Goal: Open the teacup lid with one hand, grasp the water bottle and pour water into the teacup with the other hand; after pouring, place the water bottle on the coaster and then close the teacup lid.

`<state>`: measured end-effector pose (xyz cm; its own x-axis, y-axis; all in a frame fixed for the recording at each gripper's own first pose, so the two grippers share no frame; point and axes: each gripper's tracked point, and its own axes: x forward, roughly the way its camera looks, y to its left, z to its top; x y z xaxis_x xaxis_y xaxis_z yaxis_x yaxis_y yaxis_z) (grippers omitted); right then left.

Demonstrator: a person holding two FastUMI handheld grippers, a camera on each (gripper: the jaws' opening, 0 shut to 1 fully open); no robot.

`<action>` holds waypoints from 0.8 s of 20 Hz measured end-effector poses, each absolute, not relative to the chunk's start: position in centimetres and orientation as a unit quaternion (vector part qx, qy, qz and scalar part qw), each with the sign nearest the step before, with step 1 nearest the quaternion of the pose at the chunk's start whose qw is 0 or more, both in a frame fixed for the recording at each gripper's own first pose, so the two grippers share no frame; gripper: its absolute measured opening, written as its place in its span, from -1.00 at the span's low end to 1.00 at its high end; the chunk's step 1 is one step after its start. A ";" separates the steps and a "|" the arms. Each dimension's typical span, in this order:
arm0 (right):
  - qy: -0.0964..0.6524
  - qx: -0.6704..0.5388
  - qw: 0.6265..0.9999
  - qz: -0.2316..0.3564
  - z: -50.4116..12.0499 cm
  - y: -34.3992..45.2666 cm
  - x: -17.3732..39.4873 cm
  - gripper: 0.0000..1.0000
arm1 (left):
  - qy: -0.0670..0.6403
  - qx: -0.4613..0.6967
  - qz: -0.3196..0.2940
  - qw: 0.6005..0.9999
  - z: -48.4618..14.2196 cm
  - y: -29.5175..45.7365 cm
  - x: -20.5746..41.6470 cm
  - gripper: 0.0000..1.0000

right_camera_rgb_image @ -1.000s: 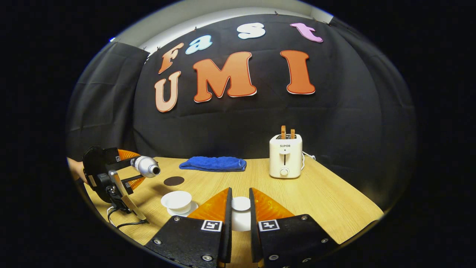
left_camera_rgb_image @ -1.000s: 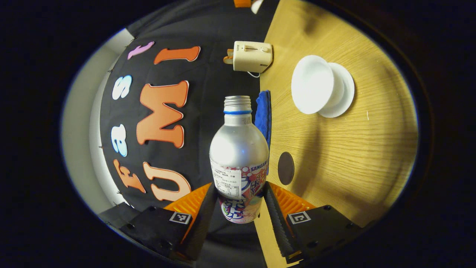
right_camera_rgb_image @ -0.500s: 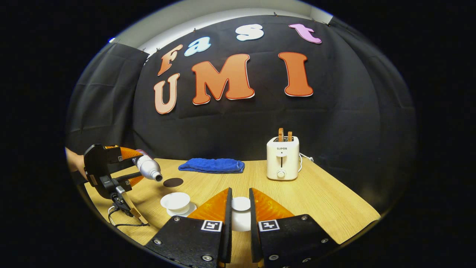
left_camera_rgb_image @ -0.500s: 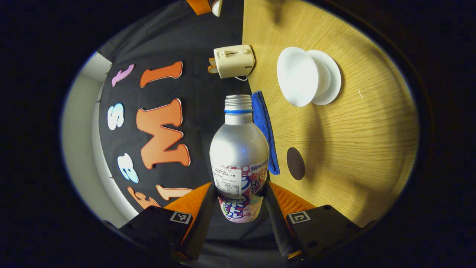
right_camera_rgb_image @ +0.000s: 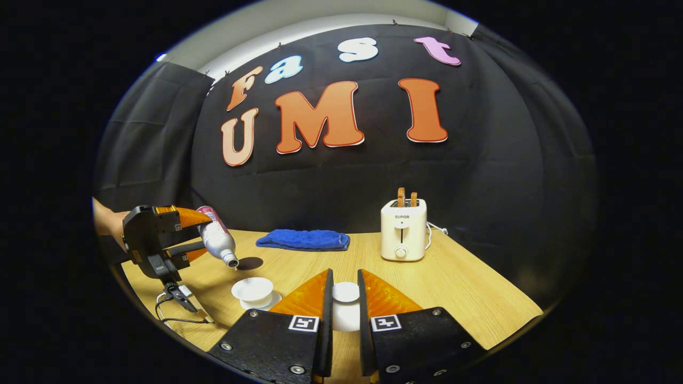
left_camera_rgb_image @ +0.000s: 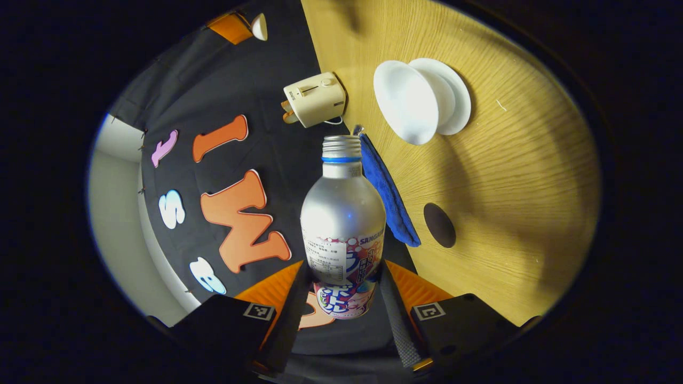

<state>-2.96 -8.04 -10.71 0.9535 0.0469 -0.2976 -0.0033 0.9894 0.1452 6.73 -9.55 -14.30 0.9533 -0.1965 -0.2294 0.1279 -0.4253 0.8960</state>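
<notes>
My left gripper (left_camera_rgb_image: 344, 282) is shut on a silver water bottle (left_camera_rgb_image: 342, 213) with a printed label, uncapped. In the right gripper view that bottle (right_camera_rgb_image: 217, 242) tilts mouth-down, just above and left of the open white teacup (right_camera_rgb_image: 252, 289) on its saucer. The same teacup (left_camera_rgb_image: 406, 101) appears sideways in the left gripper view, up and right of the bottle's mouth. My right gripper (right_camera_rgb_image: 344, 298) is shut on the white teacup lid (right_camera_rgb_image: 345, 292), held above the table. A dark round coaster (right_camera_rgb_image: 248, 263) lies behind the cup; it shows as the coaster (left_camera_rgb_image: 439, 224) in the left gripper view.
A folded blue towel (right_camera_rgb_image: 303, 239) lies at the back of the wooden table (right_camera_rgb_image: 469, 293). A cream toaster (right_camera_rgb_image: 403, 229) with two slices stands back right. A hand (right_camera_rgb_image: 106, 221) holds the left gripper (right_camera_rgb_image: 160, 240), with a cable (right_camera_rgb_image: 176, 312) trailing near the table's left edge.
The left gripper has rolled further, tipping the bottle from near level to mouth-down over the teacup. The right gripper with the lid has stayed nearly still.
</notes>
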 end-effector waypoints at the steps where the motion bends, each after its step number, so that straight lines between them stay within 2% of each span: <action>1: 0.151 0.073 0.986 0.012 -10.6 -8.2 -3.0 -0.58 | -0.025 0.834 -0.149 0.531 -13.7 -9.6 6.7 0.52; 2: 0.151 0.074 0.986 0.014 -10.7 -8.1 -3.0 -0.58 | -0.029 0.836 -0.147 0.529 -13.4 -9.6 6.9 0.58; 9: 0.144 0.074 0.987 0.015 -9.8 -7.8 -3.2 -0.58 | -0.056 0.853 -0.138 0.500 -11.7 -10.1 7.0 0.59; 10: 0.143 0.073 0.987 0.015 -9.7 -7.7 -3.0 -0.58 | -0.059 0.854 -0.139 0.497 -11.6 -10.1 6.8 0.65; 13: 0.143 0.066 0.987 0.017 -9.5 -7.5 -2.9 -0.58 | -0.070 0.860 -0.138 0.485 -11.2 -10.3 6.9 0.53; 16: 0.138 0.064 0.988 0.018 -8.8 -7.6 -2.9 -0.58 | -0.078 0.866 -0.137 0.474 -11.0 -10.5 7.3 0.59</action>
